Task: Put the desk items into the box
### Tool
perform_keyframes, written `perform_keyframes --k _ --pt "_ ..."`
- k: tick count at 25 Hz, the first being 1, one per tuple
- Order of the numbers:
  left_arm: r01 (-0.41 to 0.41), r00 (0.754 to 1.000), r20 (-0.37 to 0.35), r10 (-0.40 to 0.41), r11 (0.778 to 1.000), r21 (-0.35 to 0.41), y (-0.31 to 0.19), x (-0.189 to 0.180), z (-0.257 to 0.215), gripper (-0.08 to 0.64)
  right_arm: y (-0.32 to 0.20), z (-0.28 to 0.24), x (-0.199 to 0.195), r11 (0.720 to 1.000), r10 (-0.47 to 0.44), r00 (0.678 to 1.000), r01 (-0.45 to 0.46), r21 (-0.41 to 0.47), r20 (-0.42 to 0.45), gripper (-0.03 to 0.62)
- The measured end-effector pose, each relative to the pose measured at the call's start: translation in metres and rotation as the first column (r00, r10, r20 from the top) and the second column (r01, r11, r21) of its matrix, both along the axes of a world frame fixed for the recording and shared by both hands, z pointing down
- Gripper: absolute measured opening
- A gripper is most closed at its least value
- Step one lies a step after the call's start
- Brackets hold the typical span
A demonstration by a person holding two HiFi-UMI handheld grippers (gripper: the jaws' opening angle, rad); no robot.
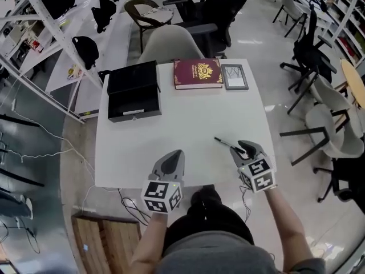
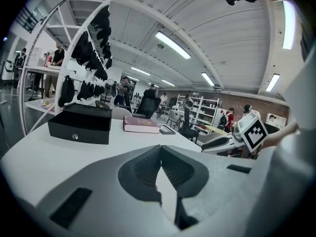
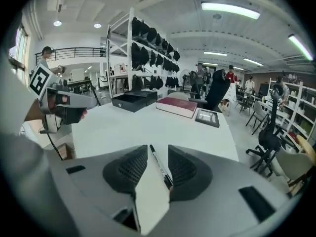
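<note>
The thin black marker pen (image 3: 160,167) lay on the white square table (image 1: 188,113), well apart from the open black rectangular box (image 1: 133,93) and diagonally across the tabletop from it, close to the person's edge. The right gripper (image 3: 158,149) stood over it with its jaws spread wide. The pen ran lengthwise in the gap between them, and neither pad pressed on it, so nothing was gripped yet. The left gripper (image 2: 160,148) hung on the near side of the box, its jaws closed tip to tip with nothing between them.

The main risk appeared to be the grasp itself. The pen was slim and round and sat slightly askew in the gap. If one pad met it first, it could roll or skid along the smooth top, and the table edge farthest from the box was near enough for it to drop off. A pinch near one end might also let it swing and slip on the long carry to the box.

The maroon hardcover book with a gold emblem (image 1: 197,73) lay just beside the box. The small grey-framed picture (image 1: 234,76) sat beyond the book, farther from the box.
</note>
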State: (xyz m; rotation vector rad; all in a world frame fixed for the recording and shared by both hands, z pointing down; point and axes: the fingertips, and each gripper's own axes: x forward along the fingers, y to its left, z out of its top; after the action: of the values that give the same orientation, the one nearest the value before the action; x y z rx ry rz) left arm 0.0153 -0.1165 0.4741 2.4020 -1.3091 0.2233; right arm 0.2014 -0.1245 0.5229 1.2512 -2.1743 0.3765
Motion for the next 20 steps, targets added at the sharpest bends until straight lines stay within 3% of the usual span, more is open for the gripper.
perform_keyframes --k 7,13,20 --pt "0.045 0.999 0.011 -0.045 0.999 -0.014 -0.009 -0.005 0.002 0.006 -0.015 0.023 -0.008 0.993 -0.102 0.993 0.098 -0.067 -0.055 0.137" --pt "0.087 0.996 0.016 -0.087 0.996 -0.027 -0.016 -0.012 0.005 0.006 -0.016 0.042 -0.011 0.969 -0.219 0.968 0.201 -0.146 -0.118 0.146" --pt "0.126 0.992 0.019 -0.125 0.991 -0.035 -0.019 -0.014 0.006 0.006 -0.017 0.06 -0.01 0.946 -0.279 0.945 0.239 -0.219 -0.172 0.137"
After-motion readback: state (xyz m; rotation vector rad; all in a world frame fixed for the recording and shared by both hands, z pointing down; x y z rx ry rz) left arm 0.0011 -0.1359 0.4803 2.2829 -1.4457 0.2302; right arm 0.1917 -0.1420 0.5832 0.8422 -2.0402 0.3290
